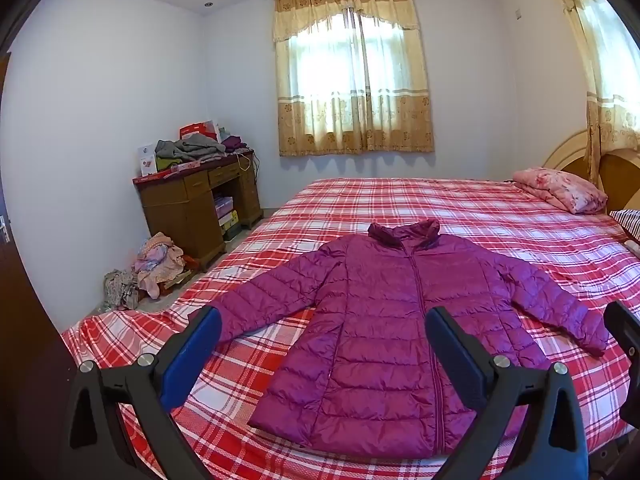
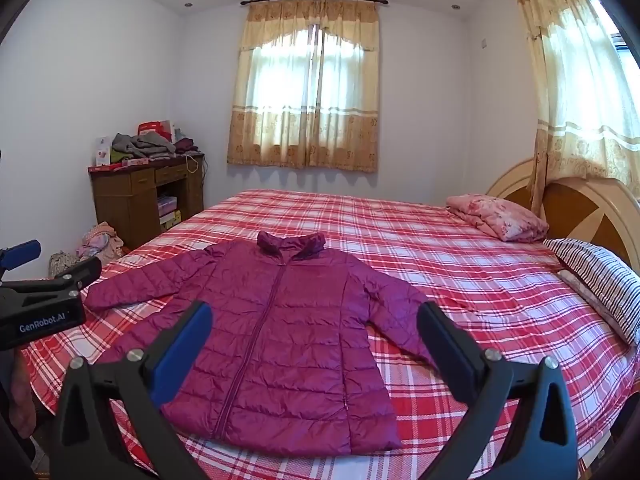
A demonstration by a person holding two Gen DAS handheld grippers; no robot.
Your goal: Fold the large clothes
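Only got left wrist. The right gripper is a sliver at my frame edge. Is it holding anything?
Observer: No. The right gripper is open and empty, above the jacket.
Operator: What's past the quilt, where my frame cuts off?
Observer: A striped pillow lies beside the quilt, against the headboard.
Operator: Left gripper from outside?
Observer: The left gripper is open, with nothing between its fingers, and is clear of the jacket.

Purple jacket (image 2: 280, 336) flat on bed (image 2: 460, 280)
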